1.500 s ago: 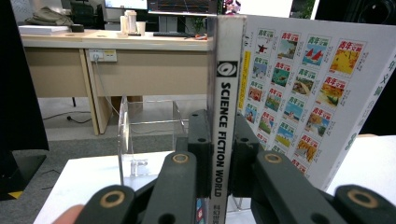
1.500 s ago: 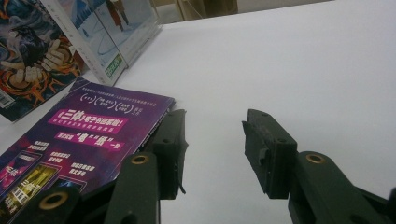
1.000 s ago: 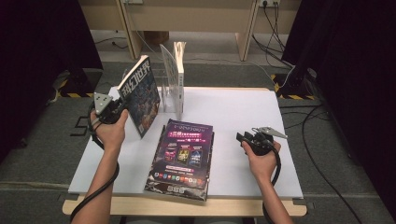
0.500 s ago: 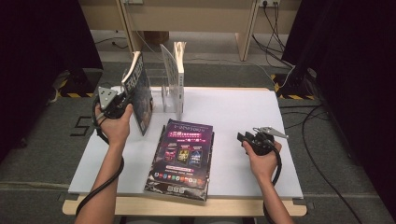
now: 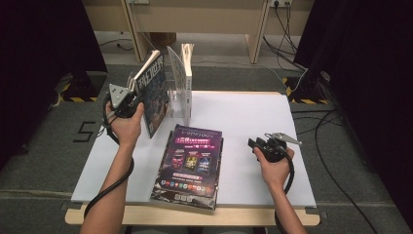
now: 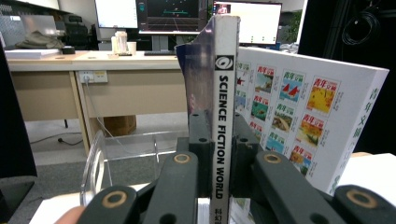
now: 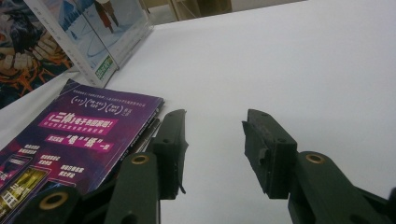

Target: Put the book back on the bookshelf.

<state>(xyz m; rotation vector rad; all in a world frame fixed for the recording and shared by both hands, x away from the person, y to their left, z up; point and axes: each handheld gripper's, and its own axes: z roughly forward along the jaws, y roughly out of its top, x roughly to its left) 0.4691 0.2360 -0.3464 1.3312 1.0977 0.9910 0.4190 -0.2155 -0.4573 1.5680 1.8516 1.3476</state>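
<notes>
Your left gripper clamps the magazine by its spine, upright (beside the rack) | your right gripper gapes empty, purple magazine beside it.

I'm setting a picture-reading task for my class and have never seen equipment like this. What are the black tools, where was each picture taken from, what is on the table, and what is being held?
A person sits at a white table and holds a hand-operated two-jaw gripper in each hand; there is no robot arm. The wide picture comes from a camera fixed above, looking down on the table. The other two come from small cameras riding on the grippers, looking along their black jaws.

The left gripper is shut on the spine of a magazine marked "Science Fiction World", holding it upright beside a clear rack at the far edge. A white book already stands there. A stack of purple magazines lies flat in the middle of the table. The right gripper rests open above bare table, holding nothing.
</notes>
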